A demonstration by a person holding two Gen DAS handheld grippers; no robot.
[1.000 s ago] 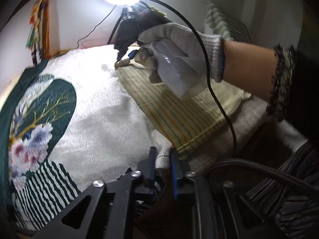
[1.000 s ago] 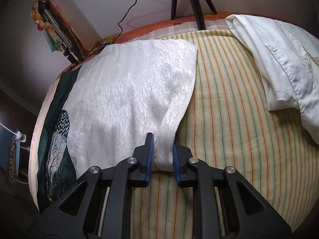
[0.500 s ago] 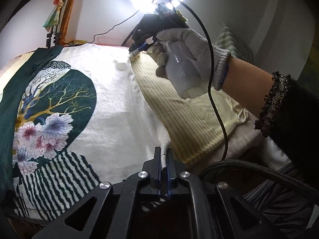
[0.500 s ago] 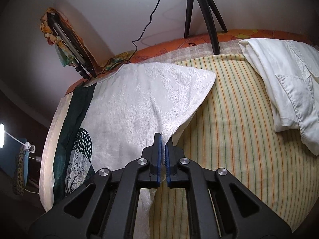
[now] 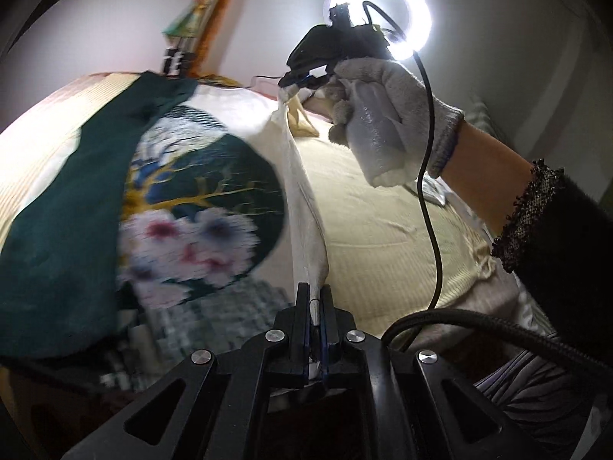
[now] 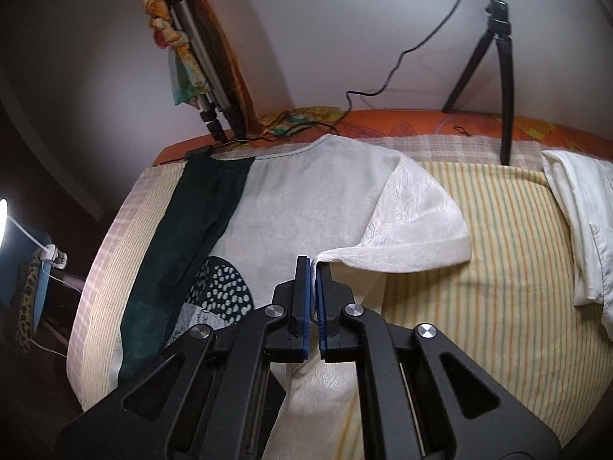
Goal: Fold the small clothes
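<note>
The top (image 6: 318, 199) is white, textured fabric with a dark green band down one side and a dark round print of branches, pale flowers and dots. It lies spread on the striped bed (image 6: 509, 253), neckline toward the wall. Its white edge is raised off the bed and folded partway over the body, pinched in both hand-held grippers. In the left wrist view the lifted edge runs as a taut ridge (image 5: 302, 207) between the two pinch points; the printed part is blurred.
</note>
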